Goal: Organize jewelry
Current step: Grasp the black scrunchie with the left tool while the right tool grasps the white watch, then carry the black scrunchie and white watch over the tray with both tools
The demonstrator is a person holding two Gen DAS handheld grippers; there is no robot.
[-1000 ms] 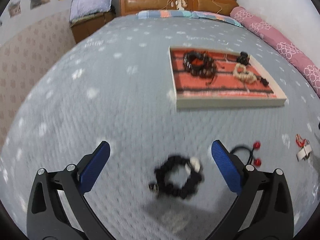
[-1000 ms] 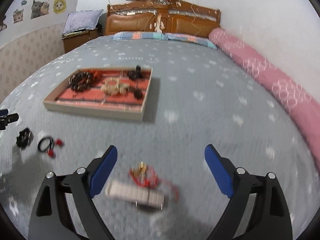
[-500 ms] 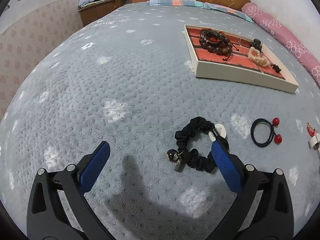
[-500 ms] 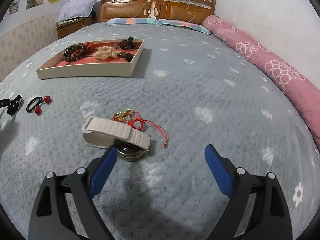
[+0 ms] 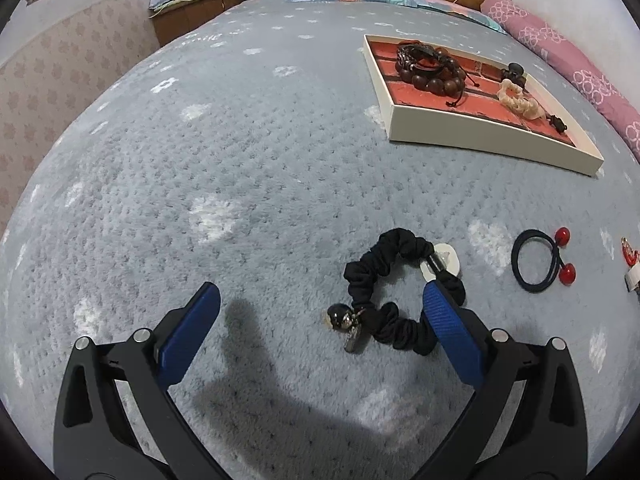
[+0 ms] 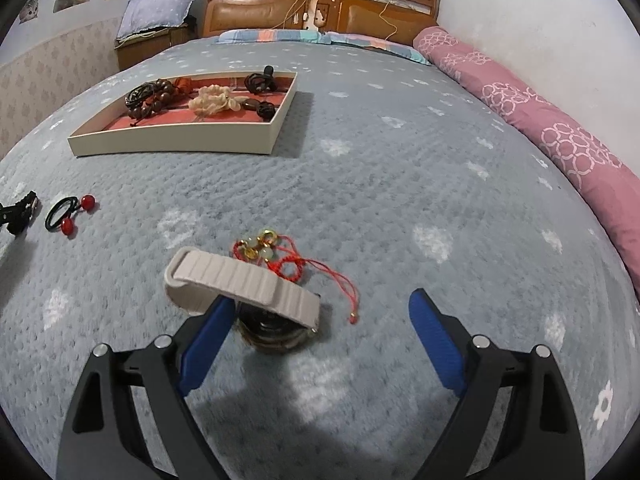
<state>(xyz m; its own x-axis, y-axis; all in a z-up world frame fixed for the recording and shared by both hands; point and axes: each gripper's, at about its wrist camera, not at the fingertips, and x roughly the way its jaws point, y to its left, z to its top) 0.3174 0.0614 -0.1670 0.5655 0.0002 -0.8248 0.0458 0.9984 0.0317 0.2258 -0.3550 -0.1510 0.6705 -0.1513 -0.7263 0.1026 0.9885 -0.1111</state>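
Observation:
My left gripper (image 5: 320,308) is open just above the grey blanket, with a black scrunchie (image 5: 394,280) with a small charm lying between its fingers, close to the right finger. A black hair tie with red beads (image 5: 538,266) lies to its right. My right gripper (image 6: 320,308) is open over a watch with a beige strap (image 6: 240,286), which lies near its left finger. A red string bracelet with gold charms (image 6: 286,258) lies just beyond the watch. The beige tray (image 5: 480,130) holds dark bead bracelets (image 5: 430,66) and a cream piece; it also shows in the right wrist view (image 6: 176,142).
Everything lies on a bed with a grey blanket (image 5: 240,160). A pink bolster (image 6: 540,120) runs along the right edge by the wall. A wooden headboard (image 6: 320,4) and a nightstand (image 6: 148,46) stand at the far end.
Both grippers have dropped lower and closer to the blanket. The scrunchie now sits nearer the left gripper's right finger, and the watch nearer the right gripper's left finger. Both stay open.

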